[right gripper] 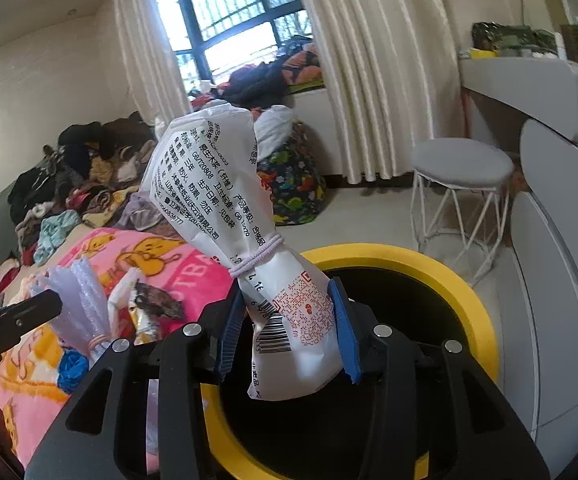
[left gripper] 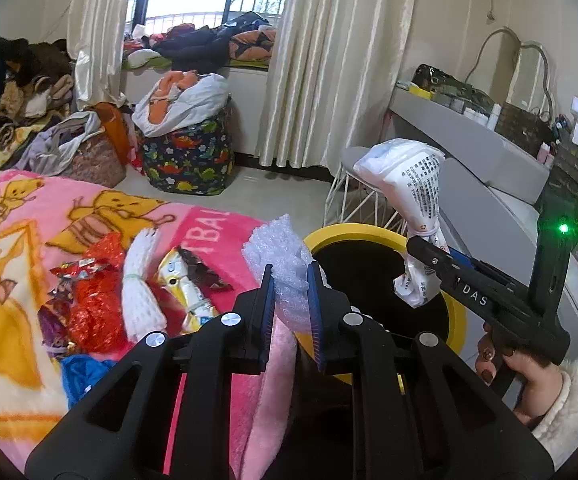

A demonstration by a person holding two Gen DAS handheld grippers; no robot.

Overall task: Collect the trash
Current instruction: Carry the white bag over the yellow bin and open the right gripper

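My left gripper (left gripper: 291, 280) is shut on a wad of white bubble wrap (left gripper: 277, 254) at the near rim of the yellow-rimmed black bin (left gripper: 331, 237). My right gripper (right gripper: 287, 312) is shut on a white printed wrapper bag (right gripper: 217, 184) tied with a band, held over the bin (right gripper: 469, 300). The right gripper also shows in the left wrist view (left gripper: 417, 276) with the bag (left gripper: 405, 176). More trash lies on the pink blanket (left gripper: 21, 240): red foil wrappers (left gripper: 89, 300), white foam net (left gripper: 141, 280), a yellow-white wrapper (left gripper: 187, 284), a blue scrap (left gripper: 81, 372).
A grey stool with white wire legs (right gripper: 461, 168) stands behind the bin. A grey rounded cabinet (right gripper: 561, 280) is at the right. A dinosaur-print bag (left gripper: 189, 160) sits on the floor by the curtains. Clothes are piled at the left (left gripper: 13, 100).
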